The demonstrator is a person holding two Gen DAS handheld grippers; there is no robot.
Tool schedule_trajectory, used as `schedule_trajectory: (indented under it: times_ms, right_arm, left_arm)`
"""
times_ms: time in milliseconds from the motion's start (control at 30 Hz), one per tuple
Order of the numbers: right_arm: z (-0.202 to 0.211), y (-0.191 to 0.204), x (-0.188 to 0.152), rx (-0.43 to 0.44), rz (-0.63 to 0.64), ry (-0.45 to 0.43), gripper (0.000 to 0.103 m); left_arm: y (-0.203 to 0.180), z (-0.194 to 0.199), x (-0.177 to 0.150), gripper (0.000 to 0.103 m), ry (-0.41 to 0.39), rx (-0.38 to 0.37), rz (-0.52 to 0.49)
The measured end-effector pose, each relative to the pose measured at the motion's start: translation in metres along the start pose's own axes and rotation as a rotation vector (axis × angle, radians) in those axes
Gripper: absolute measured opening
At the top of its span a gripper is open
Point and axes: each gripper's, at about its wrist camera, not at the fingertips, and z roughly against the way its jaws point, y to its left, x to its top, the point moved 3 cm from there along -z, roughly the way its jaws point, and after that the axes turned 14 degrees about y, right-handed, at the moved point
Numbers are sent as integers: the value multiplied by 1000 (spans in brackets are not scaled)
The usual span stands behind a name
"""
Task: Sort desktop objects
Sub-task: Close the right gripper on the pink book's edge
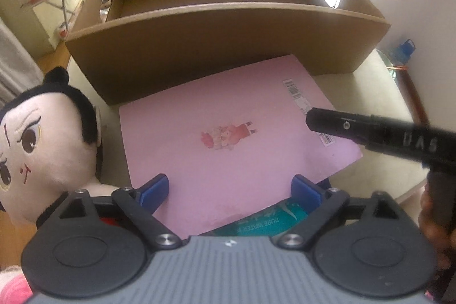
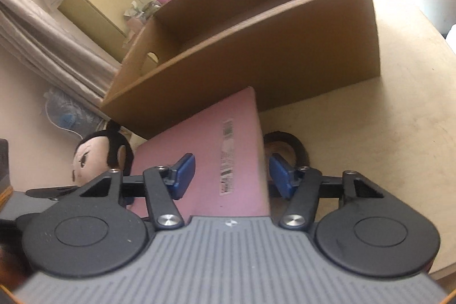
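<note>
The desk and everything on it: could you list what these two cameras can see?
Cardboard box: one, brown, empty, behind the notebook.
Notebook: one, pink, before the box, barcode showing.
Plush doll: one, white face, black hair, left of the notebook.
Wipes pack: one, teal, partly under the notebook.
Table: one, pale beige.
Left gripper: blue pads open above the notebook.
Right gripper: blue pads straddling the notebook's edge, not pressing.

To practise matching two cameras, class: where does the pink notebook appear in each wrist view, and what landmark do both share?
Left wrist view: the pink notebook fills the centre, below the cardboard box, with its barcode at upper right.
Right wrist view: the pink notebook sits at lower centre, seen edge-on.
Shared landmark: the plush doll, left of the notebook in both.
</note>
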Motion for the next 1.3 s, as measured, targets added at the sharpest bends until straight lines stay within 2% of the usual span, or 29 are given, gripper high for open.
schedule_trajectory:
  times_ms: [233,367,533,700,867,1033,1133,1200,1267,1300]
  right_arm:
    - [-9,-1,-8,7,5,32,42]
    - [-1,-5,-9,33,3,22,27]
    - [9,-10,-16,68,-1,35,20]
    - [21,-10,-27,52,18,20,18]
    - [28,-18,-33,19,26,14,12]
    - [37,-33,-25,-20,18,9,13]
    - [38,-44,-16,4,-19,13,15]
    - [37,-50,-7,33,-54,27,20]
    - [35,-48,-1,34,-53,27,32]
    - [33,-47,3,33,-50,28,35]
  left_arm:
    - [-4,-1,1,98,7,-8,3]
    - [-14,0,0,98,7,-30,-10]
    - [-32,3,-3,98,-17,-47,-47]
    - [-41,5,-13,98,-40,-46,-77]
    - [-25,15,-22,97,-84,-66,-25]
    - [-7,30,-22,99,-161,-45,33]
    - [2,24,-10,101,-164,-25,84]
    - [11,20,-6,101,-147,8,114]
    - [15,14,4,101,-118,54,129]
    - [20,14,9,101,-103,62,134]
